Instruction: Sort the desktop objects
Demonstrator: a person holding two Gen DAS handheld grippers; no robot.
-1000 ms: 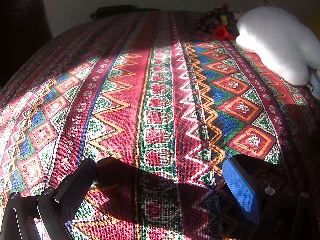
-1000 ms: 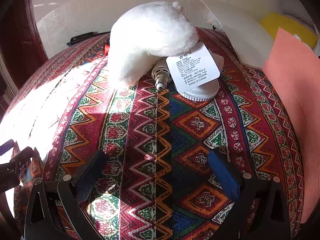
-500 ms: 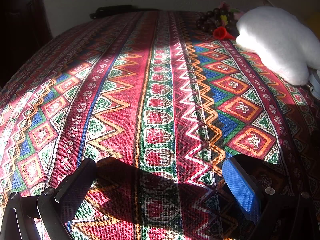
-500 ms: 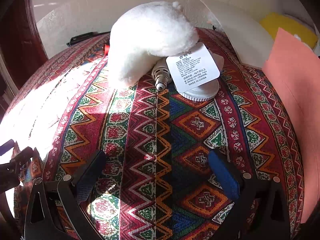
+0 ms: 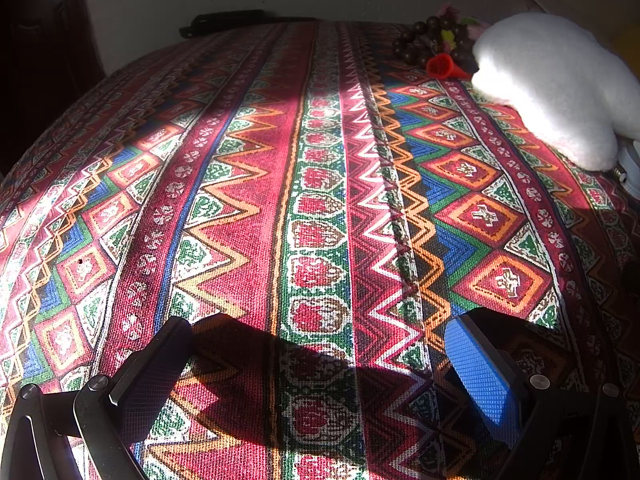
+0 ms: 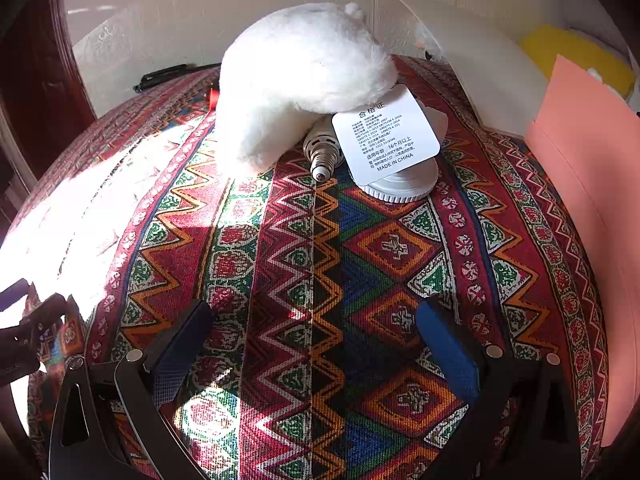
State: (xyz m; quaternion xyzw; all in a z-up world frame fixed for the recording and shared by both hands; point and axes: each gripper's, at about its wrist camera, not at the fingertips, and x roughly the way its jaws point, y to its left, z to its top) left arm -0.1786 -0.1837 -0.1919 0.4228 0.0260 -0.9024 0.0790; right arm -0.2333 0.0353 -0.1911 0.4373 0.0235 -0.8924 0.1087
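Currently your left gripper (image 5: 316, 364) and right gripper (image 6: 314, 340) hang spread wide, empty. White plush toy (image 6: 304, 80) lies draped over the bulb (image 6: 322, 152) — likely lift it first.

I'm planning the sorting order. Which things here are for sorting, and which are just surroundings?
To sort: white plush toy with hang tag, light bulb, white lid, red cone, dark beads.

Surroundings: patterned tablecloth, pink paper, black bar at the far edge.

plush toy (image 6: 296, 92): 1 | light bulb (image 6: 322, 152): 1 | white lid (image 6: 400, 184): 1 | red cone (image 5: 440, 67): 1 (partly hidden) | grape bunch (image 5: 424, 42): 1
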